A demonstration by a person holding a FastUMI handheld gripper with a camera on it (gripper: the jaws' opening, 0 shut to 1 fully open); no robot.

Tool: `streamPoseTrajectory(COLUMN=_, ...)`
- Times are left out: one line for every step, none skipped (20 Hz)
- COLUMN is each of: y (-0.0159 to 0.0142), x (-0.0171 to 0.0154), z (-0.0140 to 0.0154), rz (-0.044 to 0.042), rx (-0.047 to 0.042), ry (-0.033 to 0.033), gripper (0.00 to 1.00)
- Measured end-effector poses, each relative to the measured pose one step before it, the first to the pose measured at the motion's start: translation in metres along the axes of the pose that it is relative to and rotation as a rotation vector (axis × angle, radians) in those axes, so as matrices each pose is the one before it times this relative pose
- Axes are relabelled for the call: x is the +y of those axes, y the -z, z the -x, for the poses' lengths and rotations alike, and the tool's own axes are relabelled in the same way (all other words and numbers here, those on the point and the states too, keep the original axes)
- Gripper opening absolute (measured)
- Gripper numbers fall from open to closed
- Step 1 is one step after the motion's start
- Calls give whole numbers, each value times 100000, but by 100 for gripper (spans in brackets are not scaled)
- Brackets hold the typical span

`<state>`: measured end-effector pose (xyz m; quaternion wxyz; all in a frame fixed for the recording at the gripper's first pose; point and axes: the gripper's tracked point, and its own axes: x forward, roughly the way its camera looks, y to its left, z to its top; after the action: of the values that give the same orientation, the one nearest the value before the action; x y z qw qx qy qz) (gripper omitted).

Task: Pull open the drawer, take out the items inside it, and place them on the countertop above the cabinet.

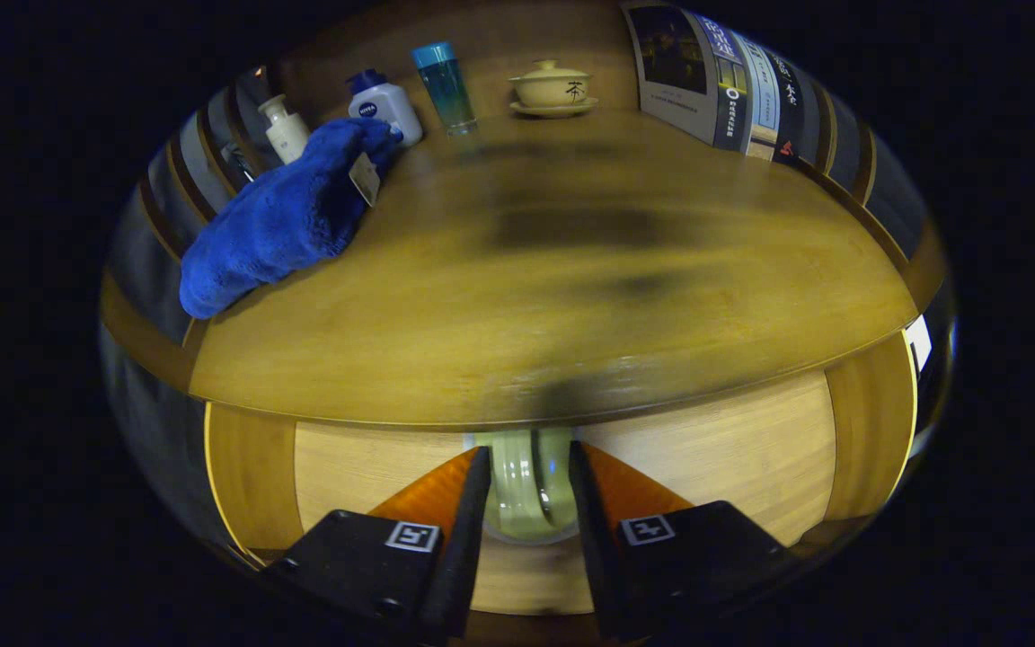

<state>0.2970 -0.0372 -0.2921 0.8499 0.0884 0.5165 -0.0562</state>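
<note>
My gripper point(529, 458) is shut on a pale green glazed cup point(526, 499); both fingers press its sides. The cup hangs over the light wooden inside of the open drawer point(715, 458), just below the front edge of the countertop point(571, 296). Beyond the fingers the brown wooden countertop stretches away. A fluffy blue cloth point(279, 220) with a small tag lies on its far left part. The lower part of the cup is hidden between the fingers.
Along the back of the countertop stand a small white pump bottle point(285, 128), a white bottle with a dark blue cap point(384, 105), a blue tube point(445, 85) and a lidded beige tea bowl on a saucer point(552, 88). Books point(733, 81) stand at the back right.
</note>
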Motion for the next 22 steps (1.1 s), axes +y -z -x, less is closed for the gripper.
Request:
streamPoseTrajectory(y=-274, x=128, z=149, rz=643, rx=-1785, ry=-652, gripper=48)
streamPoseTrajectory(y=-47, x=100, z=66, rz=202, rx=-1296, ry=-170, gripper=46)
streamPoseTrajectory(y=159, x=-160, z=51, rz=687, rx=153, ry=1099, gripper=27)
streamPoseTrajectory(y=-70, x=152, z=136, rz=886, rx=-491, ry=-1221, gripper=25)
streamPoseTrajectory(y=-18, x=-25, z=107, rz=-87, rx=-125, ry=122, gripper=21)
streamPoseTrajectory(y=-159, x=-26, z=174, rz=101, rx=-396, ry=198, gripper=18)
streamPoseTrajectory(y=33, x=122, z=133, rz=108, rx=-342, ry=-758, gripper=18)
streamPoseTrajectory(y=-99, x=-23, z=244, rz=30, rx=-666, ry=3, gripper=18)
streamPoseTrajectory(y=-150, x=-6, z=371, rz=297, rx=-789, ry=123, gripper=18)
streamPoseTrajectory(y=-207, x=26, z=484, rz=353, rx=-1114, ry=-96, gripper=18)
streamPoseTrajectory(y=-129, x=-26, z=589, rz=659, rx=-1169, ry=-128, gripper=18)
streamPoseTrajectory(y=171, x=-41, z=658, rz=661, rx=-463, ry=-63, gripper=18)
streamPoseTrajectory(y=476, x=73, z=821, rz=1016, rx=-272, ry=-782, gripper=18)
streamPoseTrajectory(y=419, x=132, z=826, rz=1319, rx=-457, ry=-1018, gripper=18)
streamPoseTrajectory(y=484, x=127, z=968, rz=1338, rx=-891, ry=-984, gripper=18)
streamPoseTrajectory(y=272, x=225, z=1054, rz=1682, rx=-1321, ry=-1098, gripper=18)
streamPoseTrajectory(y=121, x=347, z=1184, rz=1947, rx=-1644, ry=-1174, gripper=18)
streamPoseTrajectory(y=-223, x=331, z=1103, rz=1587, rx=-2274, ry=-852, gripper=18)
streamPoseTrajectory(y=-421, x=235, z=1171, rz=1506, rx=-2318, ry=-600, gripper=18)
streamPoseTrajectory(y=-782, x=218, z=1166, rz=753, rx=-2941, ry=-391, gripper=17)
streamPoseTrajectory(y=-1017, x=59, z=1106, rz=160, rx=-2429, ry=-84, gripper=18)
streamPoseTrajectory(y=-1165, x=-248, z=747, rz=454, rx=-2466, ry=117, gripper=17)
